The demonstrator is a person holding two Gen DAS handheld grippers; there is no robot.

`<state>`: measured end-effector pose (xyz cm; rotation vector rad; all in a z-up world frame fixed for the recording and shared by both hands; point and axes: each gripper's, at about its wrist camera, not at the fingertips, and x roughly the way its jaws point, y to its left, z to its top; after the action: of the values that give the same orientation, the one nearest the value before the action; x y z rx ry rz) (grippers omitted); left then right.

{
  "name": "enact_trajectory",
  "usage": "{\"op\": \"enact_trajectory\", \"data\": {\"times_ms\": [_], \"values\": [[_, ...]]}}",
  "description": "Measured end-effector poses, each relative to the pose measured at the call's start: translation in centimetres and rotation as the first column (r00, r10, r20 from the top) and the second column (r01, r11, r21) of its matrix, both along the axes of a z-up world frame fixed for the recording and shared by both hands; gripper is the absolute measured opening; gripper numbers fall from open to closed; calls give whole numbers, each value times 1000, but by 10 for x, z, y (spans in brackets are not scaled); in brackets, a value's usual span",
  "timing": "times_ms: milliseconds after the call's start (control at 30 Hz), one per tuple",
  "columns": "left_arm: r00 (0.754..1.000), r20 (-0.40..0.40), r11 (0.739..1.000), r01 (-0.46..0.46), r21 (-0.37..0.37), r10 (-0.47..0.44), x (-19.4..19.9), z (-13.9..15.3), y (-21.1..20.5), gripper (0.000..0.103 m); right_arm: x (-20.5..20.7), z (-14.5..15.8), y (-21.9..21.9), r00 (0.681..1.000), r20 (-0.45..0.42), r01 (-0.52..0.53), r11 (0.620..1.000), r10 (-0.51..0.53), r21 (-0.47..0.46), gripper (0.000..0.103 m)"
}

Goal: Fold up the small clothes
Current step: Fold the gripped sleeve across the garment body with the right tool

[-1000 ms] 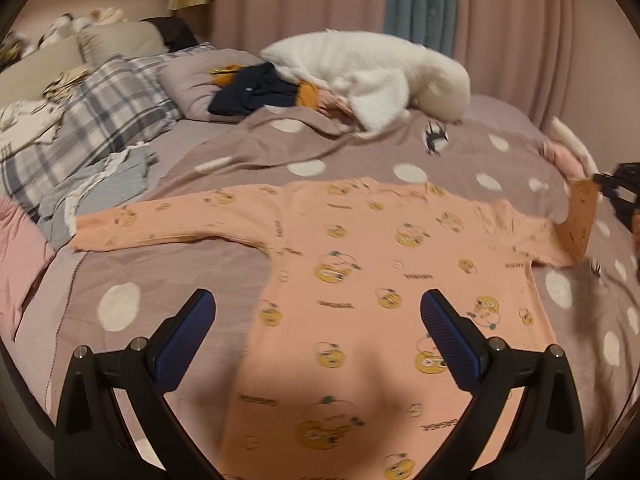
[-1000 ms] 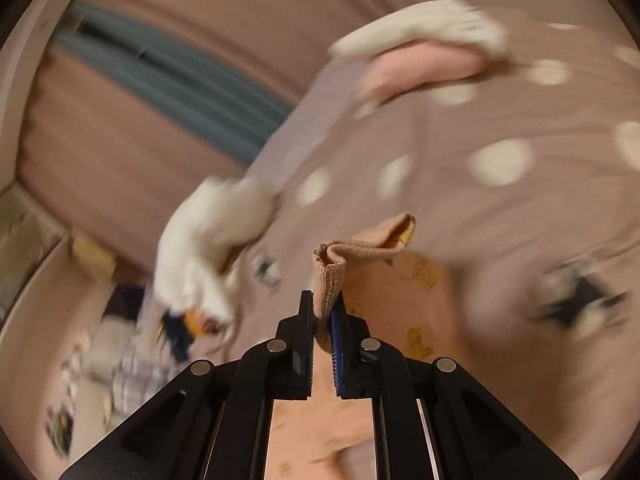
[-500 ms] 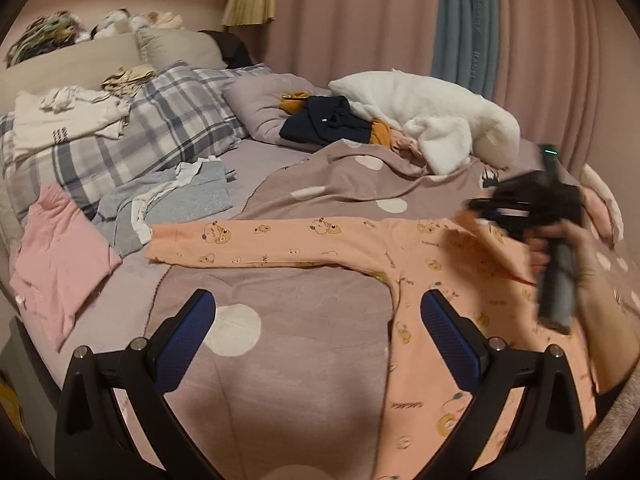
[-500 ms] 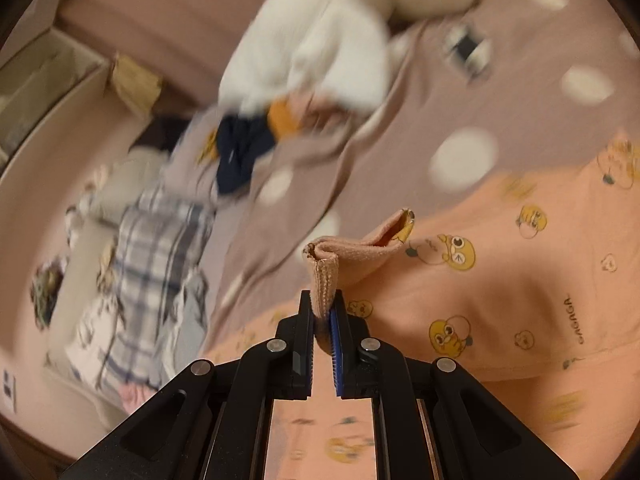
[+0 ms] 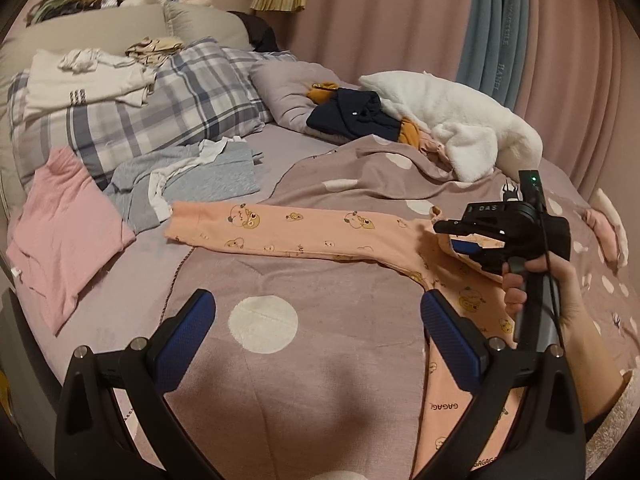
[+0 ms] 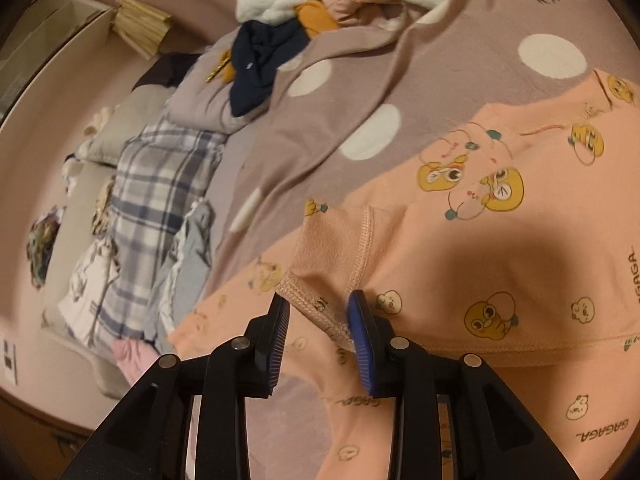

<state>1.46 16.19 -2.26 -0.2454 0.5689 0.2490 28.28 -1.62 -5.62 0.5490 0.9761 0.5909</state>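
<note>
Right gripper (image 6: 318,312) is letting go: its jaws are opening, and the ribbed cuff (image 6: 320,300) of a folded-over sleeve lies between the blue pads (image 6: 362,320) with a gap on the left side. That sleeve belongs to a peach baby onesie (image 5: 304,232) printed with yellow cartoon faces, spread flat on a mauve polka-dot blanket (image 5: 320,336). Seen from the left wrist, the onesie's other sleeve stretches out to the left, its cuff just beside a folded grey garment (image 5: 200,176), while the body runs toward the near right. A hand (image 5: 560,300) grips the right gripper's handle over the onesie's chest. Left gripper (image 5: 316,320) hovers over bare blanket with its jaws spread wide and nothing between them. Farther left lies a pink top (image 5: 64,220); at the far side sit a plaid pillow (image 5: 160,108), a navy garment (image 5: 352,116) and a white fleece (image 5: 452,124).
</note>
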Motion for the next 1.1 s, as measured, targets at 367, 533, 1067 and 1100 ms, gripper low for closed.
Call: {"op": "enact_trajectory", "data": {"times_ms": [367,533,1067,1100], "values": [[1000,-14,1000,-9,13,9,2,-2,-2,103,-11,-9,17,997,-11,-78,995,78,-63,40],[1000,-11,1000,-9,24,9,3,-3,1,103,-18,-12,21,990,-44,-132,991,132,5,49],[992,10,953,-116,-279,123,14,-47,89,103,-164,28,-64,969,248,46,972,13,-231,97],[993,19,935,-106,-338,120,13,-50,97,103,-175,27,-78,963,271,66,973,-3,-223,98]]}}
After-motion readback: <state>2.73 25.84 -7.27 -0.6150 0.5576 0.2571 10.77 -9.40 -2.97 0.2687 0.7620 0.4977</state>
